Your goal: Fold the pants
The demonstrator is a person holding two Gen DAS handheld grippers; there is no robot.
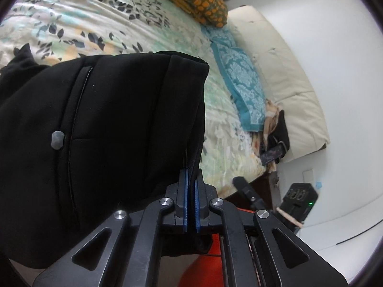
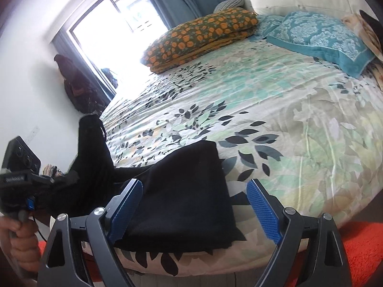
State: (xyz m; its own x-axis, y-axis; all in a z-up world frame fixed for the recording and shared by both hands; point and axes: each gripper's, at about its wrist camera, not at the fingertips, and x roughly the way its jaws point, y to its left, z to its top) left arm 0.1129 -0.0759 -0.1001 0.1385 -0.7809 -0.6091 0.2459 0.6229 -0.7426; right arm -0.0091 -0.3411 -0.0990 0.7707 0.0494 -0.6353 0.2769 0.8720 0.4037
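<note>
The left gripper (image 1: 190, 179) has its jaws clamped on an edge of the black pants (image 1: 100, 129), lifted above the bed (image 1: 148, 24). The right gripper (image 2: 194, 205) hangs wide open over the part lying on the bed, apparently not touching it.
</note>
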